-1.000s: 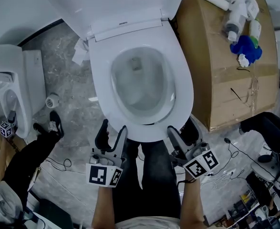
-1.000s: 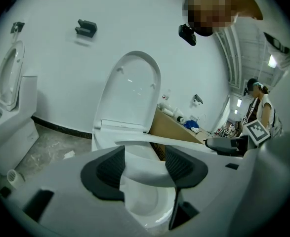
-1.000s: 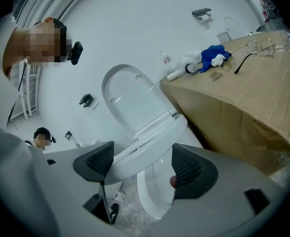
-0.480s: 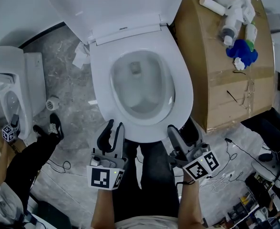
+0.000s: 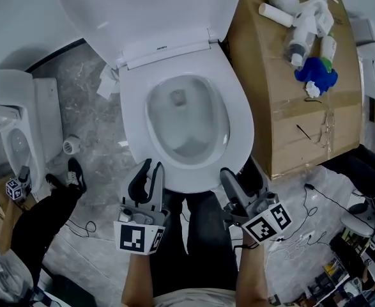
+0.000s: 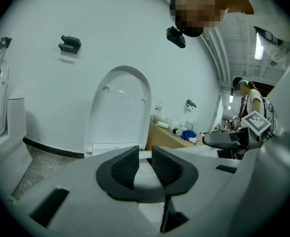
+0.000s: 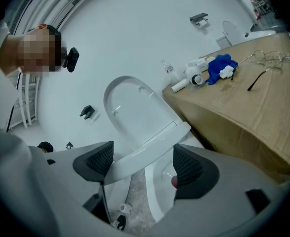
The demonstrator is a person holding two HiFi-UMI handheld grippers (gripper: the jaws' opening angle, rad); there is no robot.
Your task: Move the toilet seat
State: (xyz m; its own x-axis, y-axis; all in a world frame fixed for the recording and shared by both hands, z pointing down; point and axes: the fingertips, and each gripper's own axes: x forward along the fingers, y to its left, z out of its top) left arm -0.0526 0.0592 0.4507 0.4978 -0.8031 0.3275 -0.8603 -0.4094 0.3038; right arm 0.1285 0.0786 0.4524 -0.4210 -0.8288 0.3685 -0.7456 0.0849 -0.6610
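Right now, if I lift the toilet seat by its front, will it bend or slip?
The toilet seat looks like moulded plastic, so probably stiff and fairly light. Its glossy surface may be slippery. Hinged at the back by the raised lid, it should pivot upward.

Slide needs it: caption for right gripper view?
Right hand-held gripper, jaws apart, at the tilted-up toilet seat; lid upright behind, cardboard box on the right.

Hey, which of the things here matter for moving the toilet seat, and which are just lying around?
For the job: toilet seat; raised lid; left tool, jaws just closing on the seat's rim; right tool, open.
Lying about: cardboard box; bottles and blue cloth on it; paper roll; second toilet.
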